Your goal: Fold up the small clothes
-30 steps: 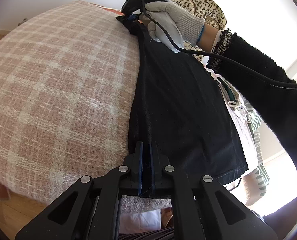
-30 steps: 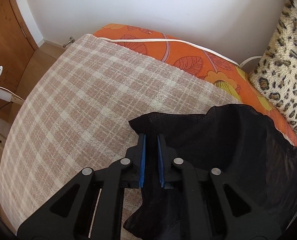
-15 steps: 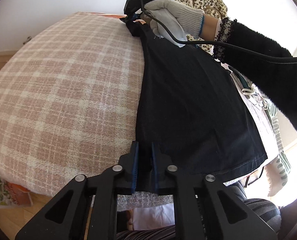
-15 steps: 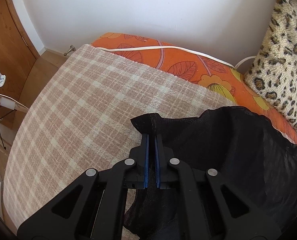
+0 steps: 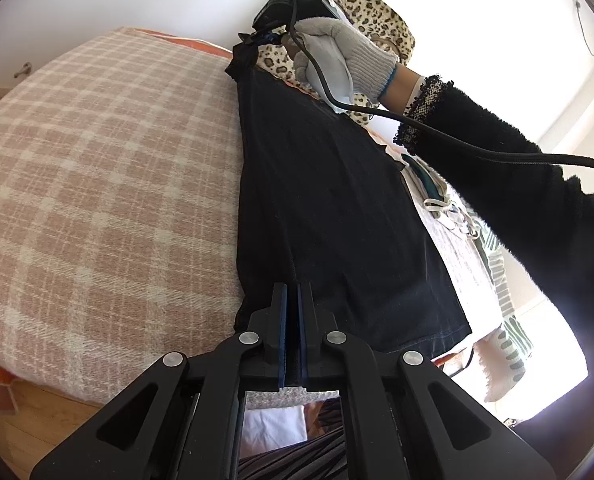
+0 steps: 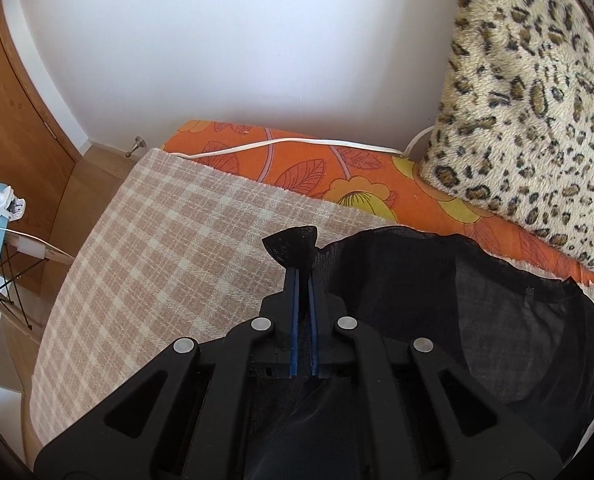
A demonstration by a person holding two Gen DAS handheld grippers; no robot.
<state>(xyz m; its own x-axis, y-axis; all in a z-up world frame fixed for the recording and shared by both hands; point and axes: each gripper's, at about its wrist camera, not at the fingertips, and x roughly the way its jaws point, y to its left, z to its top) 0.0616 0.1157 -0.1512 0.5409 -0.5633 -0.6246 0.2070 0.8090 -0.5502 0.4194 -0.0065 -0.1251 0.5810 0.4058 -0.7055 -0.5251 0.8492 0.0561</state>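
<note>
Both grippers have come up off the bed since the earlier frames, and the black garment (image 5: pixel 337 208) has come up with them: in the left wrist view its far end now hangs clear against the leopard-print cushion (image 5: pixel 373 4) at the top of the frame, where a second ago it lay low on the plaid blanket (image 5: pixel 97 184). In the right wrist view, more orange floral sheet (image 6: pixel 305 168) and wall show above the tool than before. The cloth is stretched lengthwise between the two tools, which suggests it is being lifted and straightened so that a fold can be laid; no fold is visible yet.

The left gripper (image 5: pixel 293 300), at the bottom centre of its frame, has its blue pads nearly together, pinching the near edge of the garment. The right gripper (image 6: pixel 303 280) has closed from a small gap onto a bunched corner of sheer black fabric, which sticks out as a little fan just above the fingertips. Seen from the left view, a gloved hand (image 5: pixel 333 56) at the upper centre carries that right tool, its cable (image 5: pixel 477 152) trailing to the right edge. Most of the garment's right side still drapes down over the pile of other clothes (image 5: pixel 457 248).
</note>
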